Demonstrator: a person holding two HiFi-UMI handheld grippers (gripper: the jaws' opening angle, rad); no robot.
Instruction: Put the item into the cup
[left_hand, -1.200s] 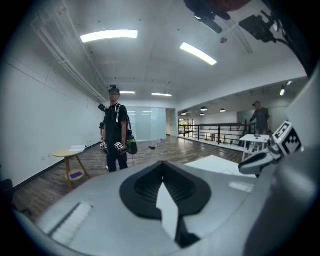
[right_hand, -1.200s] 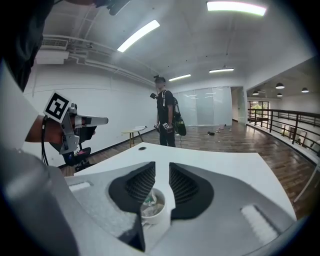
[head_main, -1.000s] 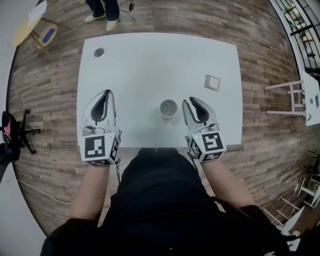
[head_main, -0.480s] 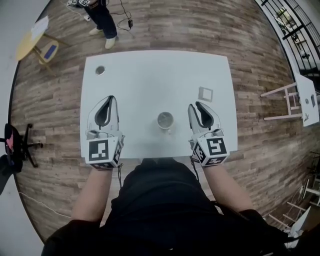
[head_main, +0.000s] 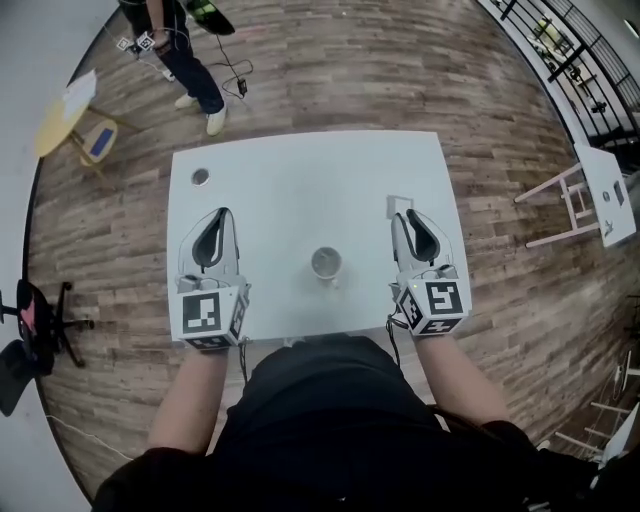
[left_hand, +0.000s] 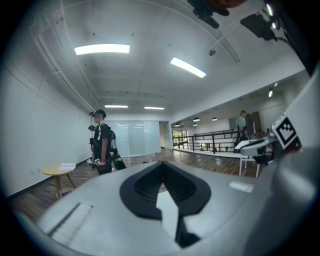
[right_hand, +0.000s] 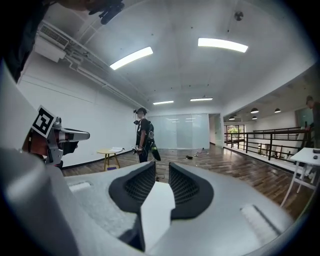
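Not started: cup (head_main: 325, 263) looks empty, mid-worktop (head_main: 300, 160). Square item (head_main: 396, 203) sits far-right of cup, at my right gripper (head_main: 408, 218) tip — fingers slightly apart, nothing held. Left gripper (head_main: 221, 213), left of cup — fingers closed, empty.

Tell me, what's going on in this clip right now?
A person holds a gripper in each hand low over a white table. The left gripper has its jaws together and the right gripper has them slightly apart; neither holds anything. The cup stands between them. A small flat square item lies just beyond the right gripper's tips, not yet picked up.
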